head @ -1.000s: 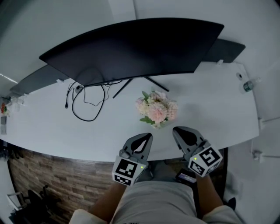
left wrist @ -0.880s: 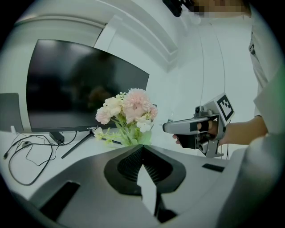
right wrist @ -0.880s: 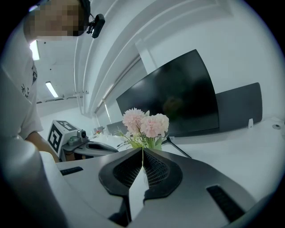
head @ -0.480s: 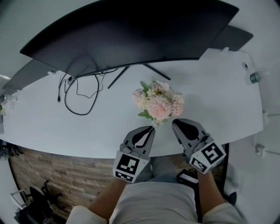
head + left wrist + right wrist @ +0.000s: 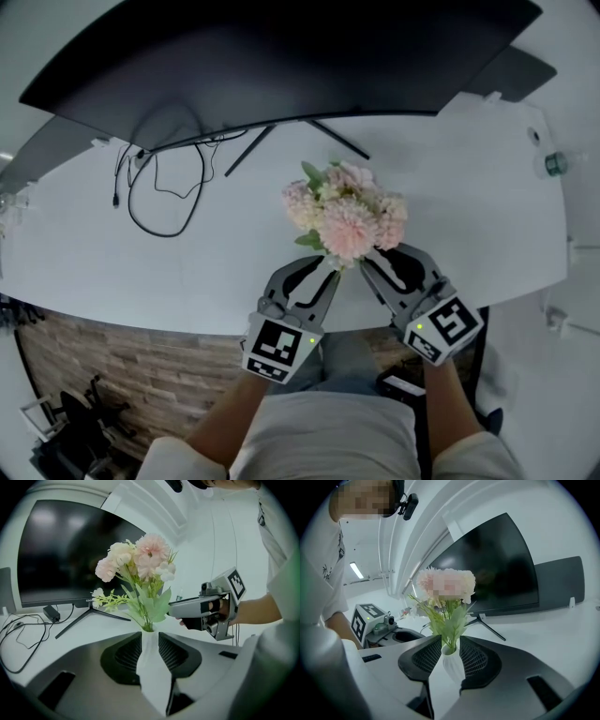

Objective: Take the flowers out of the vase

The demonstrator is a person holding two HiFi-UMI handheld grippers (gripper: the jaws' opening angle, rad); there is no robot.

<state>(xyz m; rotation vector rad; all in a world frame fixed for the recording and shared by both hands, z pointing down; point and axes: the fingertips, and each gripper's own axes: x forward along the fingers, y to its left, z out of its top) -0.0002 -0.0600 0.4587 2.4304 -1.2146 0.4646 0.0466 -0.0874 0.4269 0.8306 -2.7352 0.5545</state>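
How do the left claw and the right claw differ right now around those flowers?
The grey left claw reaches toward the pink-and-cream flower bouquet from its left, the grey right claw from its right. The right claw's marker cube sits more tilted than the left claw's. Shared: both have just been opening, with the white ribbed vase between their jaws.

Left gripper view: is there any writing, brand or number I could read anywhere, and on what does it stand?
"coo": seemingly the start of a small logo on the monitor's lower edge; the rest is unreadable.
Marker cube: black-and-white squares, no letters.
Shirt print: too blurred to read.
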